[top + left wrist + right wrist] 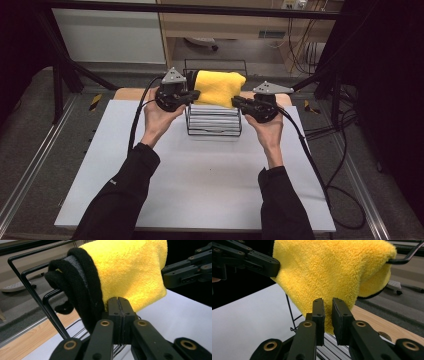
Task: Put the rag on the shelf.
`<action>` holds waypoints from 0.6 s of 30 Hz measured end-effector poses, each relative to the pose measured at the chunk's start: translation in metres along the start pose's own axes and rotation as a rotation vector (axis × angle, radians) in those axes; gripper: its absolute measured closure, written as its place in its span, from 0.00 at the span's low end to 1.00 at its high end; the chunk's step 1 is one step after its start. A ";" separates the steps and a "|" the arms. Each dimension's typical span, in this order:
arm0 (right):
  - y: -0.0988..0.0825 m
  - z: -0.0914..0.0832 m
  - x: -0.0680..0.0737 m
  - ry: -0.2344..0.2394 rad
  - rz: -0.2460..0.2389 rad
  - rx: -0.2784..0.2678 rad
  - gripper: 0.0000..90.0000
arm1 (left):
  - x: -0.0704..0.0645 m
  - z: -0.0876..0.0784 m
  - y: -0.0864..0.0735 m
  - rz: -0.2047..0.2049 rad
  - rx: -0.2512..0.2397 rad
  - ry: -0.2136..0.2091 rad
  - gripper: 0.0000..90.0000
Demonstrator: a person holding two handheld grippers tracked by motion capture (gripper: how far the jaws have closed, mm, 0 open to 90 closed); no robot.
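While the fluffy yellow towel (218, 88) drapes the black wire rack (214, 127), left tool (119, 305) at 9 o'clock is pinched together on its edge; right tool (328, 307) at 3 o'clock sits slightly apart.

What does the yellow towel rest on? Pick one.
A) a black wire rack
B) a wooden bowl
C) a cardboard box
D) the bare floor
A: the yellow towel is draped over the top of the black wire rack that stands on the white table.

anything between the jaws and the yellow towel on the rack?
Nothing visible. The left gripper and right gripper sit right at the towel's lower edge on either side; the wire rack bars are below and behind it.
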State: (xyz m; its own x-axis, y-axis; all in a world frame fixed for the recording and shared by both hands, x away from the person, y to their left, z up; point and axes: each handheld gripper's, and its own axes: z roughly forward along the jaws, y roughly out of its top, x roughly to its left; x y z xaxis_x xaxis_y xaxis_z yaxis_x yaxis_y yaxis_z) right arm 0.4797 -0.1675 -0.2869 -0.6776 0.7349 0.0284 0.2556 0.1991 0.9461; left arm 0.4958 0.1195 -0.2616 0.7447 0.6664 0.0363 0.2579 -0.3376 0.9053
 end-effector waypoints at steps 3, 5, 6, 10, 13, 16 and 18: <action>0.003 -0.008 0.002 0.009 -0.003 -0.014 0.82 | -0.001 -0.007 0.001 0.004 -0.005 -0.001 0.94; 0.005 -0.015 0.004 0.014 -0.006 -0.027 0.77 | -0.002 -0.013 0.002 0.001 -0.008 -0.012 0.89; 0.007 -0.019 0.005 0.016 -0.005 -0.030 0.75 | -0.003 -0.016 0.002 0.002 -0.008 -0.010 0.86; 0.011 -0.032 0.007 0.019 0.009 -0.038 0.58 | -0.005 -0.030 0.002 0.015 0.004 0.004 0.72; 0.012 -0.041 0.009 0.021 0.022 -0.041 0.48 | -0.004 -0.040 -0.004 0.000 0.032 -0.008 0.61; 0.013 -0.048 0.010 0.017 0.034 -0.038 0.33 | -0.002 -0.047 -0.012 -0.008 0.054 -0.006 0.50; 0.012 -0.052 0.010 0.004 0.034 -0.029 0.27 | -0.001 -0.053 -0.021 -0.005 0.070 -0.001 0.44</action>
State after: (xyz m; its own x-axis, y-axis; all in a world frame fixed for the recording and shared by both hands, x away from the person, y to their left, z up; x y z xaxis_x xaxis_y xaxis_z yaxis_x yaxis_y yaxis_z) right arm 0.4403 -0.1911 -0.2586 -0.6713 0.7386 0.0622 0.2586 0.1548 0.9535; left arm 0.4570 0.1614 -0.2581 0.7443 0.6672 0.0315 0.3039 -0.3802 0.8736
